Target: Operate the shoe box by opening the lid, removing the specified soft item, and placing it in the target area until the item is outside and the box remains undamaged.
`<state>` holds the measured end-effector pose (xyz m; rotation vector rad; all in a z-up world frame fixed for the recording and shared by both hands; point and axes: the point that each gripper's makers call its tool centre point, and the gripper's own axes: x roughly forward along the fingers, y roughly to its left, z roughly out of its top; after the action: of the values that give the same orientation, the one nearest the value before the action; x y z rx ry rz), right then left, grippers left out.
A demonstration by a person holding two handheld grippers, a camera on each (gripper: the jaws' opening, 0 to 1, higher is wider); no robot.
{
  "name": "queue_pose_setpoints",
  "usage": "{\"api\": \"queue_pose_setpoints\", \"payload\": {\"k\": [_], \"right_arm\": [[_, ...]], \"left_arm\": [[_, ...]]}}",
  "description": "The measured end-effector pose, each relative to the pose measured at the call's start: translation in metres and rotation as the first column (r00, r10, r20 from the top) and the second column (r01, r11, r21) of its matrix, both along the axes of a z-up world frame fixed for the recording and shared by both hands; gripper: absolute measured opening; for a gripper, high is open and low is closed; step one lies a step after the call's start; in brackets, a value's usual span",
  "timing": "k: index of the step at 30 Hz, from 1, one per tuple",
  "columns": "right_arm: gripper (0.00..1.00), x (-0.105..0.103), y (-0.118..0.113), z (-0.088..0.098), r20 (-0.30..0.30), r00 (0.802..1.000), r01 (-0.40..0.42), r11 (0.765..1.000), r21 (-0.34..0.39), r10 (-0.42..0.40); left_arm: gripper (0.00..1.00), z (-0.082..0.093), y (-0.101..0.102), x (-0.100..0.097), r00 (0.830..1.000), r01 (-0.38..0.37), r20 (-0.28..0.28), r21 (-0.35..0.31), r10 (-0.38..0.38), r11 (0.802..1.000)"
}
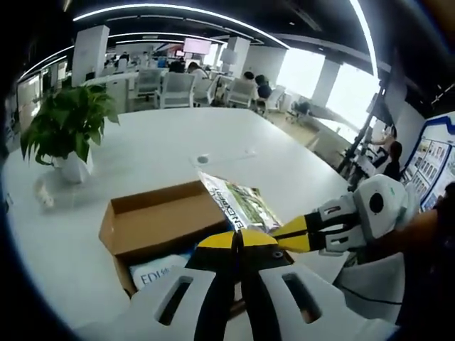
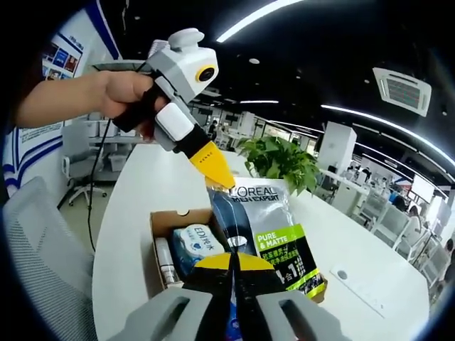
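While both grippers, left and right, are pinching the pouch above the open box, placing remains.

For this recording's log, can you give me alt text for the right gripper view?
Both grippers hold a dark L'Oreal Men Expert pouch lifted over an open cardboard shoe box on a white table: the right gripper is shut on its lower edge, the left gripper, held in a hand, pinches the top. A blue-and-white packet lies inside the box; a potted plant stands behind.
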<state>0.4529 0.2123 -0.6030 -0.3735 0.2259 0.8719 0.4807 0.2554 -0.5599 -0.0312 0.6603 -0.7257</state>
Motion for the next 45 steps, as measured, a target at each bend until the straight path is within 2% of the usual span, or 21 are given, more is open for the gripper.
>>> {"api": "queue_pose_setpoints", "payload": {"k": [14, 45], "right_arm": [[0.0, 0.002, -0.027, 0.007, 0.034, 0.999, 0.034, 0.999, -0.025, -0.033], [0.0, -0.01, -0.085, -0.023, 0.024, 0.995, 0.101, 0.989, -0.108, -0.098]], "left_arm": [[0.0, 0.006, -0.025, 0.002, 0.999, 0.039, 0.019, -0.009, -0.039, 0.999], [0.0, -0.025, -0.085, -0.01, 0.992, 0.124, -0.006, 0.008, -0.124, 0.992]]}}
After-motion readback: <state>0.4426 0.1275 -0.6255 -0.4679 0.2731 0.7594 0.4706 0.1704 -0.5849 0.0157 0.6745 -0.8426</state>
